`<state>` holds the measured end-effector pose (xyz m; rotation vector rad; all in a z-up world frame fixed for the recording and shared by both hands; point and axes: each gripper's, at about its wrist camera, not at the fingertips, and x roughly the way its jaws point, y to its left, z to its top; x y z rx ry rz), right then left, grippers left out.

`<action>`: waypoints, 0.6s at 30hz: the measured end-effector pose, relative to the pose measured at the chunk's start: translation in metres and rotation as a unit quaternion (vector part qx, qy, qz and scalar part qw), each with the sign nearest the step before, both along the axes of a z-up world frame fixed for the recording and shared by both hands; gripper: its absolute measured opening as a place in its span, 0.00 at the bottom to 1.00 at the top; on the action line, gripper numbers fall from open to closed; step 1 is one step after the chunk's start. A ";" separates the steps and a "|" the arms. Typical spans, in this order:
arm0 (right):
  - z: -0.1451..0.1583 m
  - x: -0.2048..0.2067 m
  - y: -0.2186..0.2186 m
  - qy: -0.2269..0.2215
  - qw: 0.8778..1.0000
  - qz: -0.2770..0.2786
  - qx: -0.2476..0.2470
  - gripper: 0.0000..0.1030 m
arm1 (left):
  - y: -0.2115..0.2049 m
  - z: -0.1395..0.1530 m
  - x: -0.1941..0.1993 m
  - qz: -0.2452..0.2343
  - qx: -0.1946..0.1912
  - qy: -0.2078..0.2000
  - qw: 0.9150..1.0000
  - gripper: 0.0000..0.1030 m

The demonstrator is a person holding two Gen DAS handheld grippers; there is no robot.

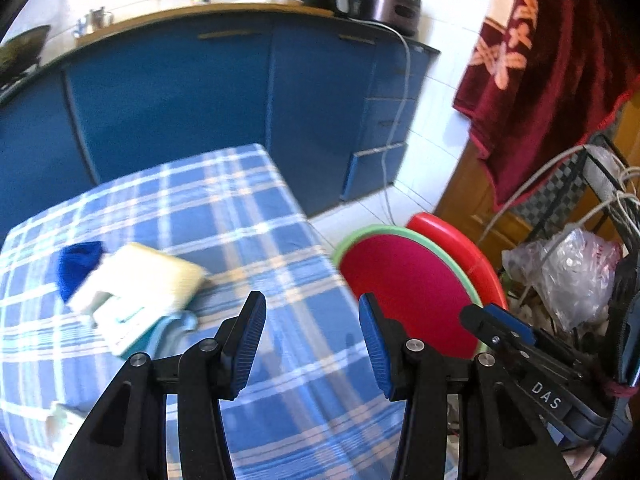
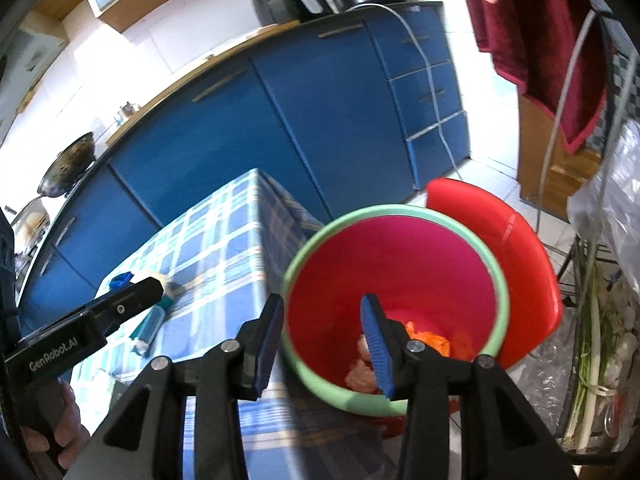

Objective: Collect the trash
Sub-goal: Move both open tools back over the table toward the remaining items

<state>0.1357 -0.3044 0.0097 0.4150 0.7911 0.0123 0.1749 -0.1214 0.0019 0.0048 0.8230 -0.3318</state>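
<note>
Right claw [image 2: 322, 344] spread, empty, above bin [image 2: 394, 210] at 1 o'clock; left claw [image 1: 312, 344] spread over desk [image 1: 248, 216]. Approach wrapper [image 1: 140, 280] at 10 o'clock squarely, pinching mid-body.

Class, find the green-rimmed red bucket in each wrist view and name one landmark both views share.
Left wrist view: green-rimmed red bucket at right of centre, past the table's edge, interior hidden.
Right wrist view: bucket at lower centre, trash visible inside.
Shared landmark: the blue checked tablecloth beside it.
</note>
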 end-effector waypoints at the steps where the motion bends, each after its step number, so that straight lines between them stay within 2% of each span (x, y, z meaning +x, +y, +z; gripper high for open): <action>1: 0.002 0.002 0.006 -0.002 1.000 0.007 -0.001 0.45 | 0.007 0.002 0.000 0.007 0.001 -0.003 1.000 0.48; 18: 0.024 0.038 0.106 -0.018 0.995 0.101 -0.017 0.56 | 0.109 0.016 -0.003 0.095 0.000 -0.025 0.995 0.48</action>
